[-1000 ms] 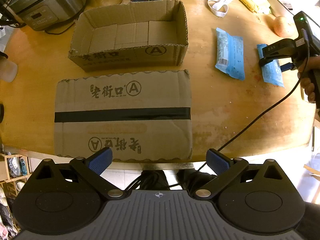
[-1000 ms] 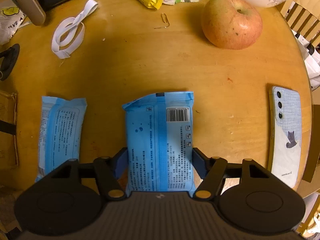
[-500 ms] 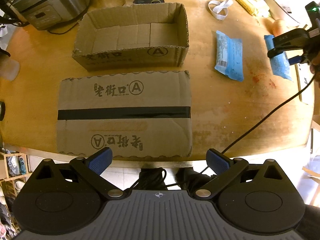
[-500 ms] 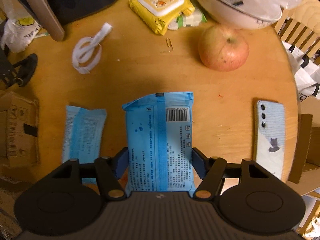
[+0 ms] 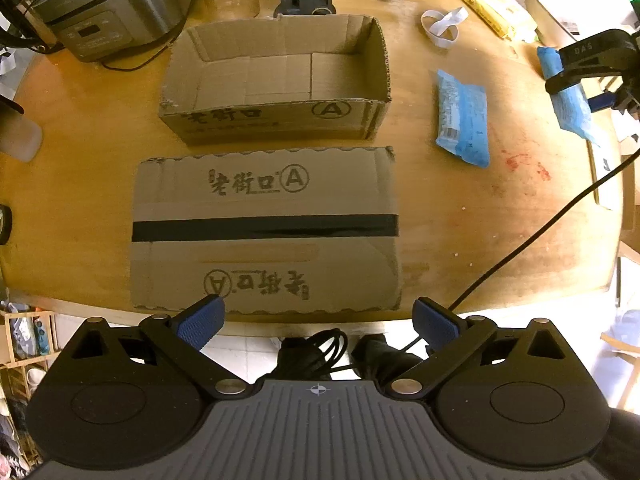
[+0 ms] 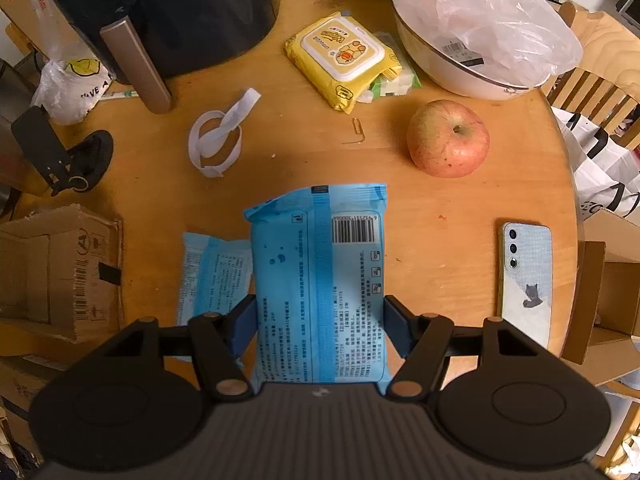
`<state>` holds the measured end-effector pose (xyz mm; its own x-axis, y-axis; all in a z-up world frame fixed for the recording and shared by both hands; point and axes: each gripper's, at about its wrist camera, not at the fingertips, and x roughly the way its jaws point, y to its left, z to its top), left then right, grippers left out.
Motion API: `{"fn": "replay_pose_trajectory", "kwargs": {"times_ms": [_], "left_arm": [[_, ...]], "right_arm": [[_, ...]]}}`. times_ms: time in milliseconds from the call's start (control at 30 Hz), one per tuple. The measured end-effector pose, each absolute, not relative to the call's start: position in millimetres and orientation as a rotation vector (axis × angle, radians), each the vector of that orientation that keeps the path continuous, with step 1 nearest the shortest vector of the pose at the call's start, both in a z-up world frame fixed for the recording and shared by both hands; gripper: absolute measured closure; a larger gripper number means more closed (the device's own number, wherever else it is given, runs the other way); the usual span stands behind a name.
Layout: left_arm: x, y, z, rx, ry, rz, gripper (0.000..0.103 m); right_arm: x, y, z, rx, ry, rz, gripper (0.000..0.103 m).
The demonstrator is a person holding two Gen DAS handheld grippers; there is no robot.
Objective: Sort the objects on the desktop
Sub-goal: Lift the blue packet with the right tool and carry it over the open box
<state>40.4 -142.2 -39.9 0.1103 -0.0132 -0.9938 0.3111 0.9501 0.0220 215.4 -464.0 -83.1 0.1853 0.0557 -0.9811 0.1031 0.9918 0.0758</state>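
the round wooden table [image 5: 500, 220] carries an open, empty brown cardboard box [image 5: 280, 80] at 12 o'clock in the left view, likely the sorting bin. the right gripper [image 6: 318, 320] clamps a light blue plastic wipes packet [image 6: 316, 264] above the tabletop, seemingly for carrying there. the left gripper [image 5: 318, 320] waits at 6 o'clock, fingers apart and holding nothing.

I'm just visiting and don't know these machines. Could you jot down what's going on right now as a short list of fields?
Right gripper: shut on a blue wipes pack, held above the table
Left gripper: open, holding nothing, at the table's near edge
Second blue pack: lying on the wooden table
Open cardboard box: no items visible inside
Flat cardboard lid: lying in front of the box, black tape across it
Other items: apple, phone, yellow wipes pack
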Motion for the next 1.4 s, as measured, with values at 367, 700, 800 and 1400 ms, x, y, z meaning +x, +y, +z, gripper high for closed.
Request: {"fn": "replay_pose_trajectory", "kwargs": {"times_ms": [367,700,800,1400], "left_arm": [[47.0,-115.8,-35.0,0.242,1.437,-0.258,0.000],[56.7,-88.5,-34.7,0.238,1.439,-0.255,0.000],[61.0,-81.0,-35.1,0.238,1.441,-0.255,0.000],[84.7,-37.6,-36.2,0.247,1.450,-0.263,0.000]], "right_arm": [[215.5,-437.0,-73.2,0.151,1.383,-0.046,0.038],[223.2,-405.0,-71.9,0.152,1.381,-0.045,0.038],[225.8,-394.9,-71.8,0.151,1.382,-0.043,0.037],[236.8,-337.2,-73.0,0.159,1.387,-0.046,0.037]]}}
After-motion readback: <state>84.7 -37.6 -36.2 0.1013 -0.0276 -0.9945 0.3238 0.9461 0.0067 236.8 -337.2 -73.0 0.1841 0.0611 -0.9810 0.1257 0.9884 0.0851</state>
